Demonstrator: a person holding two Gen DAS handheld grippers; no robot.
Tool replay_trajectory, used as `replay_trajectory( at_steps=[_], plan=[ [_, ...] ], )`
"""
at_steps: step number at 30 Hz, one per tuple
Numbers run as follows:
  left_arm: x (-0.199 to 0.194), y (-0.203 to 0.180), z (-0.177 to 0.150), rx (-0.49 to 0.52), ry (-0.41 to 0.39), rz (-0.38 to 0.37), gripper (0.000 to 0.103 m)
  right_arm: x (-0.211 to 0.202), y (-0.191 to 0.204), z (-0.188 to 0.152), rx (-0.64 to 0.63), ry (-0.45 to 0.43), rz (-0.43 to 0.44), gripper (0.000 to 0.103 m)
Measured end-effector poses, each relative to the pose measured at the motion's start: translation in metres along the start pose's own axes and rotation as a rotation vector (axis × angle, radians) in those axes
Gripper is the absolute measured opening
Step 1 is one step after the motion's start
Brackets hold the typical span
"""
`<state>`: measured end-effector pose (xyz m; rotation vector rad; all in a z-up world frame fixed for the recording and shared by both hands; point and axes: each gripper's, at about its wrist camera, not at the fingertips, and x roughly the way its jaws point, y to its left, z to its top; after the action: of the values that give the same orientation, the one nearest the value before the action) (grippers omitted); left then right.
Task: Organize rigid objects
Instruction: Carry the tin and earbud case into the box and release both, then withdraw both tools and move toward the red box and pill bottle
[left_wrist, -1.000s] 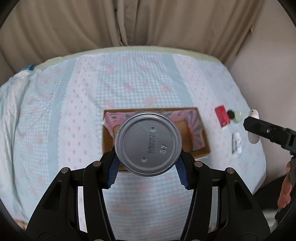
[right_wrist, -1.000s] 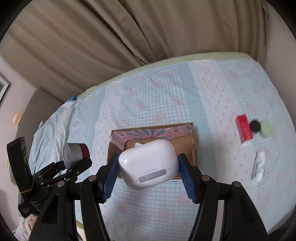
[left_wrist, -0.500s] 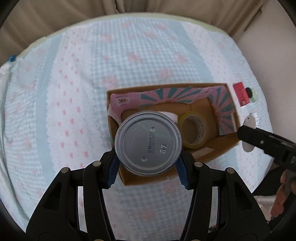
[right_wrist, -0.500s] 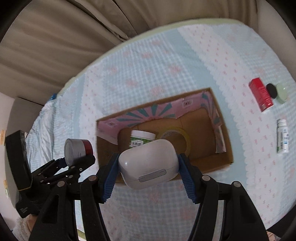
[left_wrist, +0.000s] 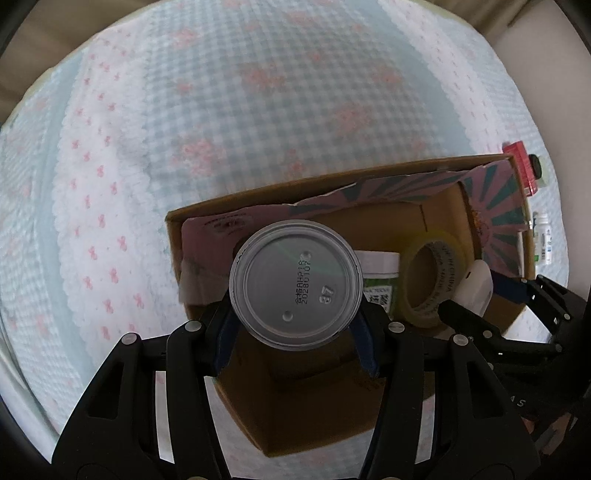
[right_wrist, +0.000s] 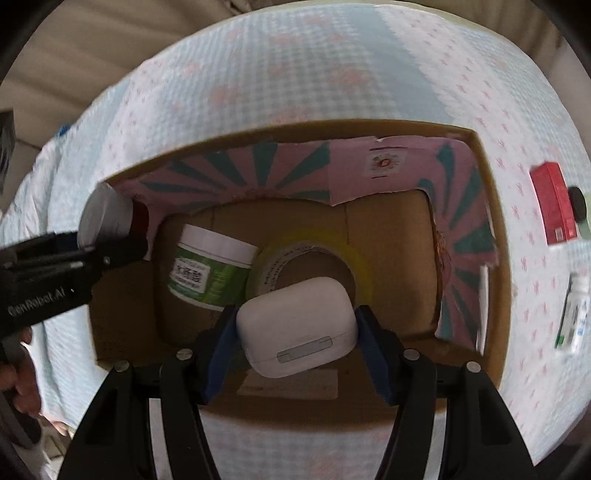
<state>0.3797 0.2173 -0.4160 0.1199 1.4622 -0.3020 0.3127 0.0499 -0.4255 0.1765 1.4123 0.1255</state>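
overhead, the left gripper (left_wrist: 295, 326) was clamped by its blue pads on a round metal can (left_wrist: 295, 282), whose flat grey base with a raised rim and a printed date code faced the lens; in the right wrist view a red band showed on its side, and it hung over the left end of the cardboard box (left_wrist: 177, 236). the right gripper (right_wrist: 297, 341) gripped a smooth, white, rounded plastic earbud case (right_wrist: 295, 326) with a grey hinge strip, held above the box floor just in front of the tape. the box was plain brown corrugated card with torn pink paper flaps printed in teal rays folded inside. on its floor lay a squat jar (right_wrist: 212, 275) with a white lid and a glossy green label, tipped on its side, touching a ring of yellowish clear tape (right_wrist: 306, 254) on a card core. the box sat on a soft quilted blue-and-white gingham bedcover (right_wrist: 295, 74) with pink bows. beyond the box's right wall lay a red carton (right_wrist: 552, 206), a black round cap (right_wrist: 577, 201) and a small white bottle (right_wrist: 574, 314)
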Motion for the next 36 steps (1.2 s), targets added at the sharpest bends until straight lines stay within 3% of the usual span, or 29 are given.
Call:
replay_trajectory(
  at_steps=[5,6,7,8,9,14,26,36],
  plan=[
    [0.008,-0.005,0.001,0.057,0.006,0.03,0.053,0.011,-0.004,0.004,-0.005,0.011,-0.013,0.059],
    [0.005,-0.007,0.0,0.076,-0.013,0.027,0.069,0.012,-0.004,0.003,-0.006,0.004,-0.003,0.064],
    [0.001,-0.008,0.001,0.088,-0.028,0.025,0.096,0.012,-0.003,0.002,-0.009,-0.003,0.007,0.072],
    [-0.006,-0.011,0.0,0.105,-0.057,0.016,0.103,0.012,-0.002,0.001,-0.015,-0.009,0.01,0.096],
    [-0.011,-0.012,0.0,0.115,-0.075,0.0,0.103,0.012,-0.001,-0.002,-0.024,-0.013,0.015,0.103],
    [-0.019,-0.01,-0.001,0.107,-0.074,0.004,0.103,0.01,-0.004,-0.014,-0.046,-0.002,0.033,0.103],
    [-0.068,-0.004,-0.027,0.028,-0.145,0.041,0.103,-0.041,0.002,-0.027,-0.065,-0.095,0.024,0.103],
    [-0.145,-0.003,-0.091,-0.071,-0.243,0.07,0.103,-0.113,0.021,-0.059,-0.104,-0.145,0.011,0.103]
  ],
)
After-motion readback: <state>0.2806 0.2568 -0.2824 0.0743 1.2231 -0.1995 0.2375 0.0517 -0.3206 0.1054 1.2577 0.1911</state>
